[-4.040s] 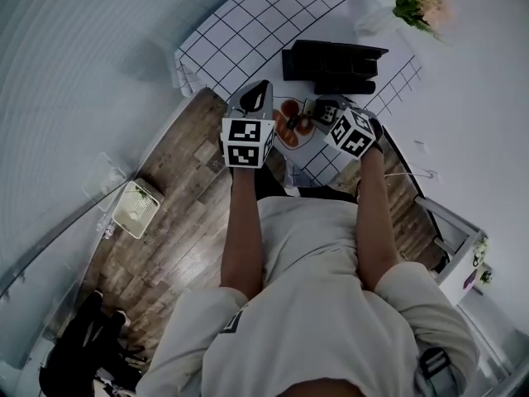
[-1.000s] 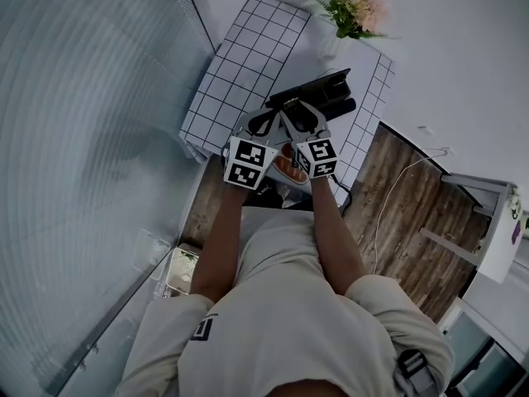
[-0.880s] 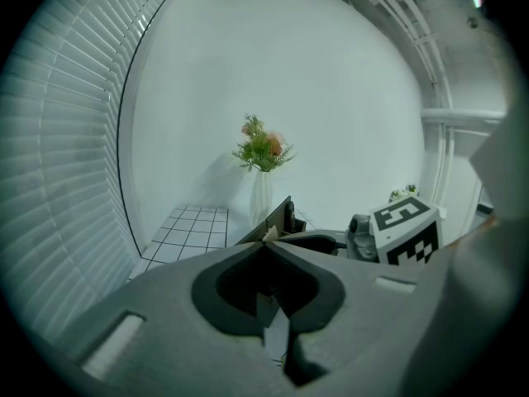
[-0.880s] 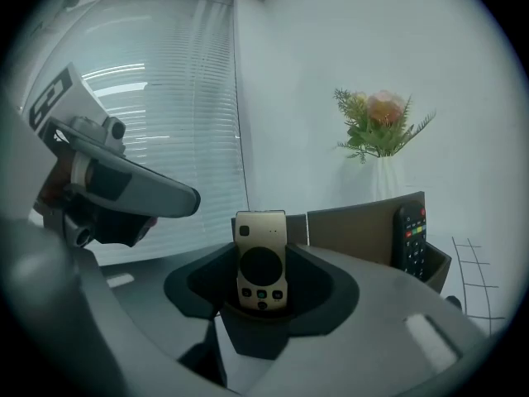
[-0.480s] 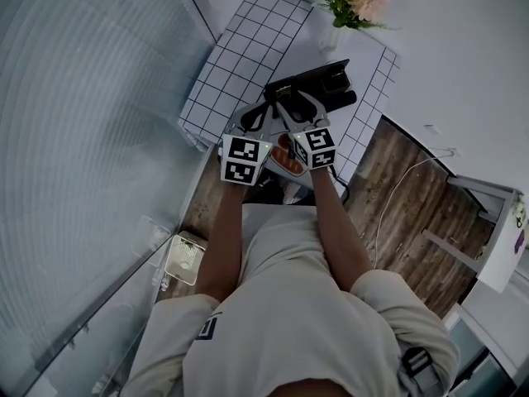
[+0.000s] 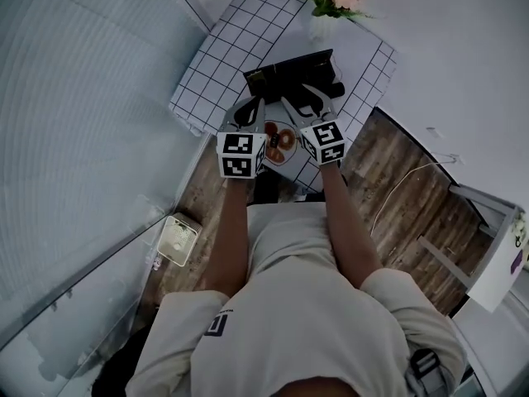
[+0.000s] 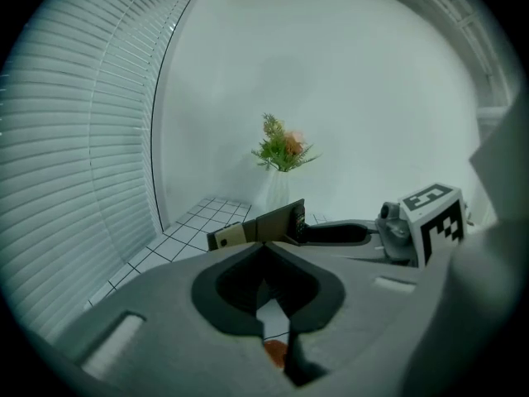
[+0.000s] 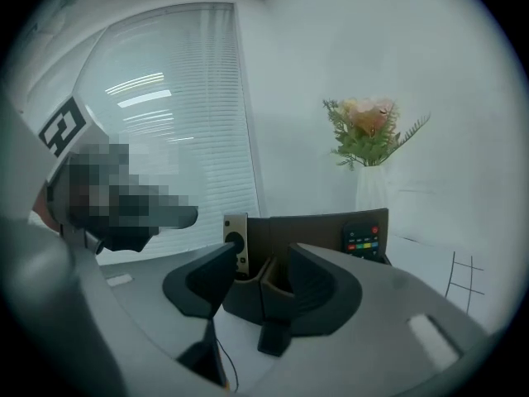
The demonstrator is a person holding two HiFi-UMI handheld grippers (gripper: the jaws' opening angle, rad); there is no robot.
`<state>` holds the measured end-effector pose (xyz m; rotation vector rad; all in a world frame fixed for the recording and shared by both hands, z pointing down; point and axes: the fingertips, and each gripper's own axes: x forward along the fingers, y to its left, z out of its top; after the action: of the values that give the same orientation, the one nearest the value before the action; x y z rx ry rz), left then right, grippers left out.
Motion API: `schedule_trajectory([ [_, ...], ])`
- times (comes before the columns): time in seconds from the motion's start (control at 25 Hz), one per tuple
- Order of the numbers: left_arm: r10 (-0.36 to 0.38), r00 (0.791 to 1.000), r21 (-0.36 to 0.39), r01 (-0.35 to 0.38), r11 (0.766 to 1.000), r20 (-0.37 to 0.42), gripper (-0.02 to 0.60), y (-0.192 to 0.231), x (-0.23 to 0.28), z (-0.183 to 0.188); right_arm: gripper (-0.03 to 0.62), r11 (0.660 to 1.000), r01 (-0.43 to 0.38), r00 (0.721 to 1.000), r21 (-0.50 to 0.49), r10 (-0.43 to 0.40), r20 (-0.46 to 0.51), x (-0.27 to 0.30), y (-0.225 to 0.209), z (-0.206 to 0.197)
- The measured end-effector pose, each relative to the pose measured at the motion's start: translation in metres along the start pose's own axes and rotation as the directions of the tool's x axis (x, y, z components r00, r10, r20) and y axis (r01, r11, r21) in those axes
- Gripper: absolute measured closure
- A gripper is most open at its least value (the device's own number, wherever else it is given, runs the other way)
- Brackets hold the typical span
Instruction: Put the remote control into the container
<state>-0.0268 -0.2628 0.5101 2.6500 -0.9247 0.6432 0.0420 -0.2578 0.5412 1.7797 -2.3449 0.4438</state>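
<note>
1. The left gripper hangs over the near edge of the checked table, its jaws together on nothing.
2. Just to its right, the right gripper has just been opening; its jaws stand apart with nothing between them.
3. The black remote control stands upright in the right end of the container, far across the table.
4. A silver remote control stands at the container's left end.

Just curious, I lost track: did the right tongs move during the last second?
Yes. The right tongs slid right, uncovering the plate, towards the black box's right end; they have just been opening, empty.
</note>
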Motion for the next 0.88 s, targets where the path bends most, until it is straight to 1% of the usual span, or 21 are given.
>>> schedule_trajectory([
  [0.12, 0.038, 0.999, 0.008, -0.038, 0.999, -0.012, 0.578, -0.019, 0.005, -0.002, 0.413, 0.998, -0.057, 0.998, -0.011, 0.057, -0.026, -0.012, -0.013, -0.004],
  [0.2, 0.069, 0.998, -0.003, -0.069, 0.998, -0.009, 0.578, -0.03, 0.009, -0.002, 0.436, 0.994, -0.103, 0.994, -0.032, 0.102, -0.043, -0.019, -0.019, -0.004],
  [0.28, 0.097, 0.995, -0.022, -0.097, 0.995, 0.004, 0.578, -0.042, 0.012, 0.001, 0.441, 0.987, -0.146, 0.988, -0.064, 0.142, -0.055, -0.026, -0.025, -0.003],
  [0.36, 0.128, 0.991, -0.05, -0.127, 0.991, 0.024, 0.578, -0.053, 0.015, 0.003, 0.445, 0.976, -0.192, 0.98, -0.106, 0.185, -0.072, -0.034, -0.029, -0.001],
  [0.48, 0.181, 0.982, -0.101, -0.176, 0.979, 0.049, 0.578, -0.065, 0.016, 0.001, 0.456, 0.946, -0.269, 0.961, -0.179, 0.25, -0.121, -0.046, -0.031, -0.006],
  [0.64, 0.238, 0.969, -0.139, -0.227, 0.964, 0.065, 0.578, -0.082, 0.013, -0.005, 0.456, 0.909, -0.321, 0.935, -0.266, 0.259, -0.242, -0.058, -0.043, -0.031],
  [0.76, 0.272, 0.96, -0.164, -0.258, 0.952, 0.068, 0.578, -0.089, 0.009, -0.012, 0.454, 0.89, -0.352, 0.917, -0.291, 0.265, -0.297, -0.06, -0.054, -0.047],
  [0.84, 0.296, 0.953, -0.181, -0.281, 0.943, 0.062, 0.578, -0.09, 0.005, -0.02, 0.453, 0.886, -0.358, 0.906, -0.296, 0.253, -0.338, -0.06, -0.065, -0.06],
  [0.88, 0.308, 0.95, -0.192, -0.292, 0.937, 0.059, 0.578, -0.09, 0.003, -0.023, 0.448, 0.891, -0.351, 0.903, -0.288, 0.241, -0.355, -0.061, -0.073, -0.066],
])
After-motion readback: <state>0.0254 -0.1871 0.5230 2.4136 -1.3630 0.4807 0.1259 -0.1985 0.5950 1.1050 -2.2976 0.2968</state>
